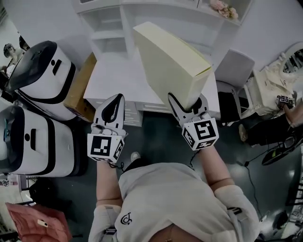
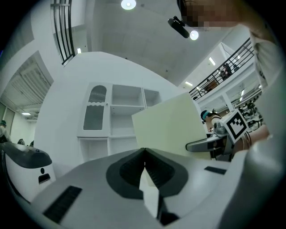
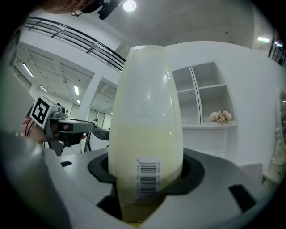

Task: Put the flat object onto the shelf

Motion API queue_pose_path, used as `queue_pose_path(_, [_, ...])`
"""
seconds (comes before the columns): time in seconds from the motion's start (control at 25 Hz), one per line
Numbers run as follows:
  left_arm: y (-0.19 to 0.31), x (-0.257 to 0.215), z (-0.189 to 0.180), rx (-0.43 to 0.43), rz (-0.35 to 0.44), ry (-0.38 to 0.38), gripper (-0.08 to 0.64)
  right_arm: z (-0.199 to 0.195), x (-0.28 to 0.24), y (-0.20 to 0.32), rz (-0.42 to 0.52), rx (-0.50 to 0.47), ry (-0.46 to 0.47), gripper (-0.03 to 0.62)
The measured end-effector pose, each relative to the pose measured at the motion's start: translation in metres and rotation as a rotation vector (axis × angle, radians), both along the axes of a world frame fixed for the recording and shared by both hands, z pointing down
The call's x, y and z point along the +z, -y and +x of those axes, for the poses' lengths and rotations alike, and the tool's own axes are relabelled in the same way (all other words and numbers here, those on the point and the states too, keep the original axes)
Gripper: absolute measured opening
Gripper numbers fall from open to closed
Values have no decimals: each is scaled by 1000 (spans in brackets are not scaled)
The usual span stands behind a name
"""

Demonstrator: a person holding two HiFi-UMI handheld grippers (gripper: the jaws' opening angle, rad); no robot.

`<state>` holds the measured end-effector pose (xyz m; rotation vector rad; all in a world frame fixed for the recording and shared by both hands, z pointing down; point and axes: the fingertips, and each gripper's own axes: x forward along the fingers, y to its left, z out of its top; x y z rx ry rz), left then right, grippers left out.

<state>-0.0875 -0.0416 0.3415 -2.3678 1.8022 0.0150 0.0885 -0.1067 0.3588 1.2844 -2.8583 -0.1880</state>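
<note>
Blocking part of the shelf (image 1: 108,22), the box (image 1: 170,61) sits pinched in the right gripper (image 1: 188,109); the left gripper (image 1: 115,101) has its jaws pressed together, empty.

White-black machine (image 1: 42,75) beside cardboard box (image 1: 80,90), left; pink flowers (image 1: 225,8) top right; white chair (image 1: 234,66) right.

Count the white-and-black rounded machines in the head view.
2. One white-and-black rounded machine is at upper left, beside the brown cardboard box. The second sits directly below it at the left edge. Others may lie outside the frame.
</note>
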Motion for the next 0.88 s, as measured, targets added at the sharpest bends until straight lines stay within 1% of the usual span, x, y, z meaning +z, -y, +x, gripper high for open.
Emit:
queue_pose_path(0.2, [53, -18, -44, 89, 27, 36, 12, -39, -20, 42, 40, 97, 14, 270])
queue_pose_path(0.32, [80, -29, -67, 134, 46, 40, 12, -55, -29, 68, 56, 166, 19, 270])
queue_pose_path(0.44, [102, -34, -85, 174, 57, 44, 12, -67, -41, 91, 81, 230, -4, 272])
queue_pose_path(0.52, [115, -34, -94, 199, 59, 44, 12, -73, -52, 104, 112, 270, -42, 272])
queue_pose_path(0.68, [135, -36, -104, 239, 61, 43, 12, -83, -78, 130, 184, 334, -154, 272])
queue_pose_path(0.8, [146, -43, -106, 263, 86, 47, 12, -89, -101, 146, 235, 370, -227, 273])
queue_pose_path(0.88, [151, -48, -106, 276, 101, 54, 12, -91, -115, 156, 273, 401, -292, 275])
